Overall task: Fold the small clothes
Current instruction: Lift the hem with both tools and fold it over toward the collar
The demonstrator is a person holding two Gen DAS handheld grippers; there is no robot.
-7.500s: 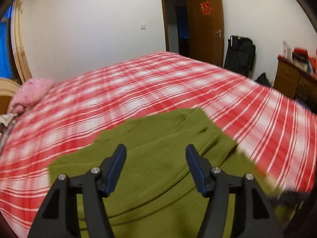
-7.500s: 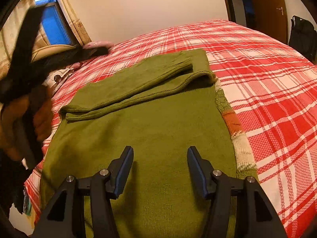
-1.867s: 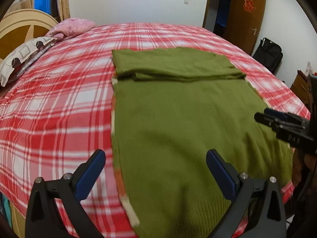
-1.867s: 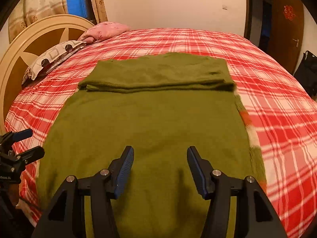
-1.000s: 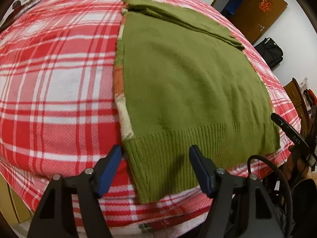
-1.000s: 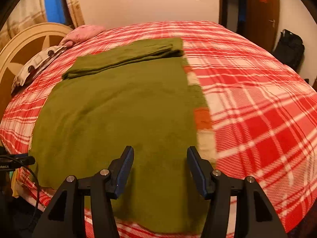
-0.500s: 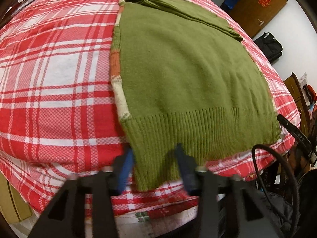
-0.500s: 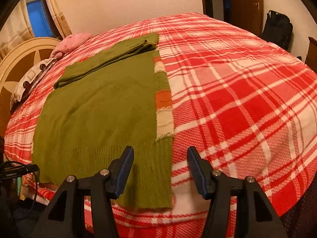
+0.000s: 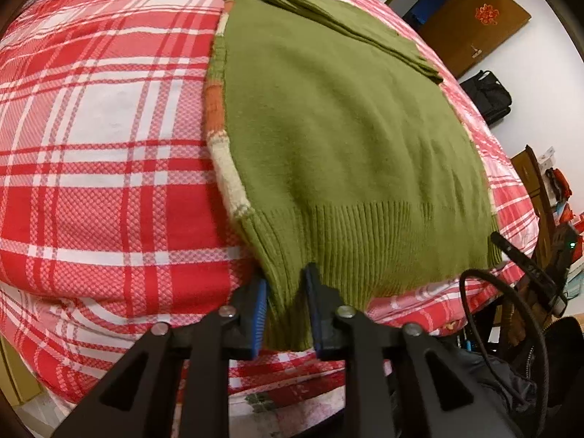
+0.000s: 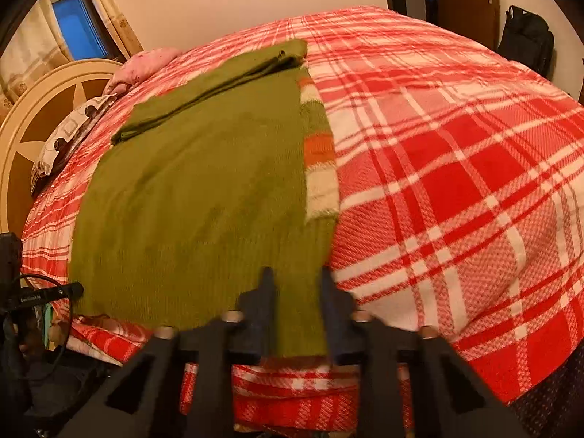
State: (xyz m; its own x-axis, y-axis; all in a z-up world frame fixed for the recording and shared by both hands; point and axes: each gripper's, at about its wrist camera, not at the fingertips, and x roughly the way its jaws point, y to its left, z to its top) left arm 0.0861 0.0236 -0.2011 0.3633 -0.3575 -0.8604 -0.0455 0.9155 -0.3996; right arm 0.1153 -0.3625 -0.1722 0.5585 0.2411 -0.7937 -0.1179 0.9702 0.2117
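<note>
A green sweater (image 9: 339, 135) lies flat on the red plaid bed (image 9: 95, 153), its far end folded over and an orange and white striped side edge showing. Its ribbed hem hangs over the near bed edge. My left gripper (image 9: 286, 288) is shut on the hem's left corner. In the right wrist view the sweater (image 10: 204, 189) lies the same way, and my right gripper (image 10: 297, 284), blurred by motion, has its fingers closed in on the hem's right corner.
A round wooden headboard (image 10: 47, 109) and pillows (image 10: 73, 124) stand at the far left. A brown door (image 9: 471, 22), a black bag (image 9: 489, 95) and a wooden dresser (image 9: 540, 189) line the wall. A black cable (image 9: 481, 310) hangs near the right hand.
Both grippers dropped from above the sweater to its near hem at the bed edge. Their fingers closed from wide open onto the two hem corners.
</note>
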